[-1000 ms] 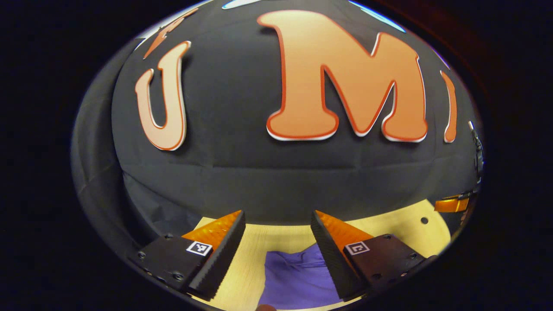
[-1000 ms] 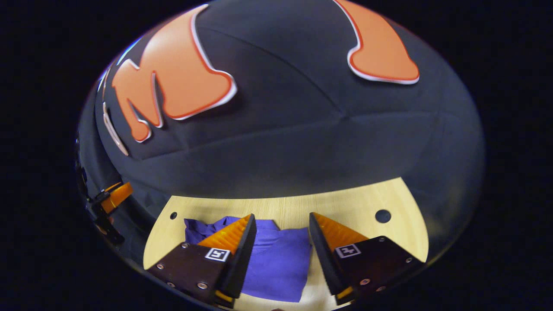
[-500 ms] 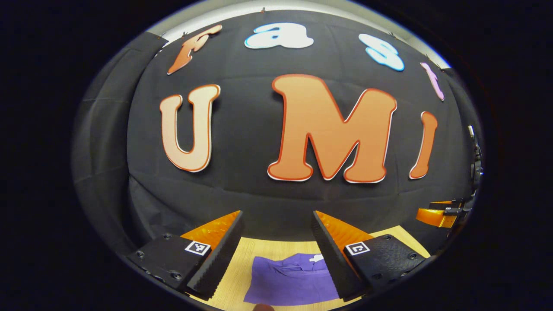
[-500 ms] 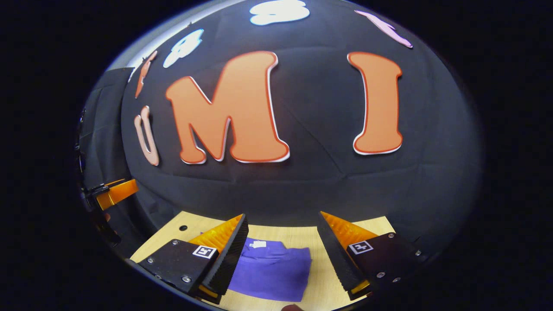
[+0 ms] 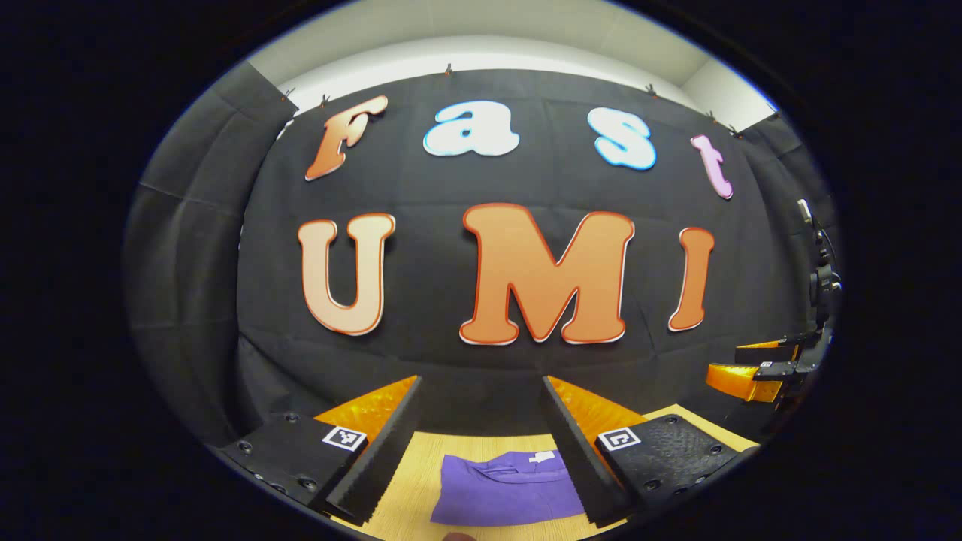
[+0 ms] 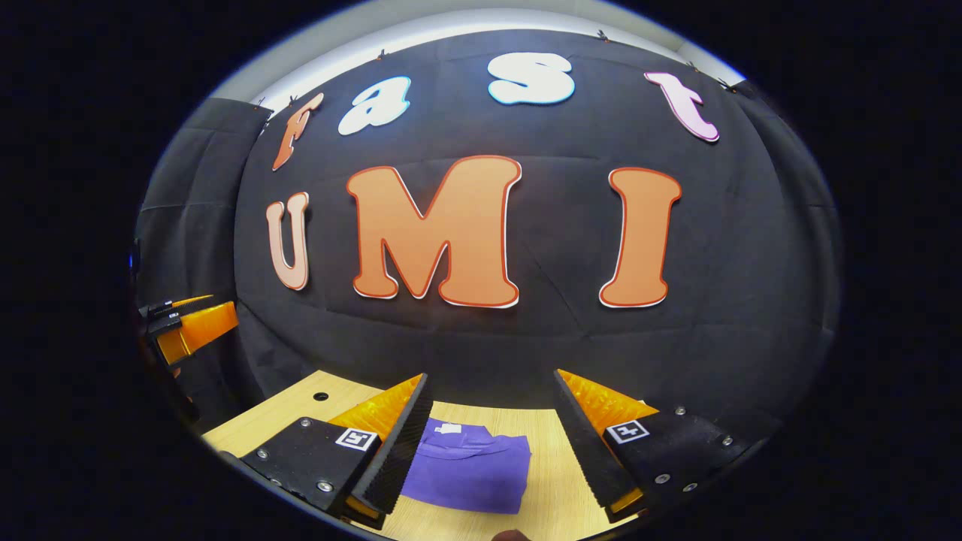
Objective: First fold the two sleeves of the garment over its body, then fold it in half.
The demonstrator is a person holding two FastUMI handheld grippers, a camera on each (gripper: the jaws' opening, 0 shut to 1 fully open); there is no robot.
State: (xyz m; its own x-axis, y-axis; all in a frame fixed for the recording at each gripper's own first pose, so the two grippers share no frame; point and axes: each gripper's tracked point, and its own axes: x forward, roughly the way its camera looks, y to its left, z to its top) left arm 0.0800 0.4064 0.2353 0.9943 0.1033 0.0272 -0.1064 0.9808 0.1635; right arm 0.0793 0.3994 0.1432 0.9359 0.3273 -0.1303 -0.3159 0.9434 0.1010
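A purple garment [image 5: 503, 488] lies folded into a compact rectangle on the wooden table [image 5: 421, 458], with a small white tag at its collar edge. In the right gripper view the same garment [image 6: 470, 473] rests flat below and between the fingers. My left gripper [image 5: 481, 391] is open, raised above the table, with nothing between its fingers. My right gripper [image 6: 492, 387] is open too and holds nothing. The right gripper [image 5: 759, 372] shows at the right edge of the left gripper view. At the left edge of the right gripper view is the left gripper [image 6: 188, 330].
The black cloth wall stands close behind the table's far edge. A small round hole [image 6: 321, 395] marks the tabletop near its far left corner. Bare wood [image 6: 556, 481] lies to the right of the garment.
Both grippers have risen and pulled back from the garment, staying open. The garment looks smaller and lower in both views, and more of the wall shows.
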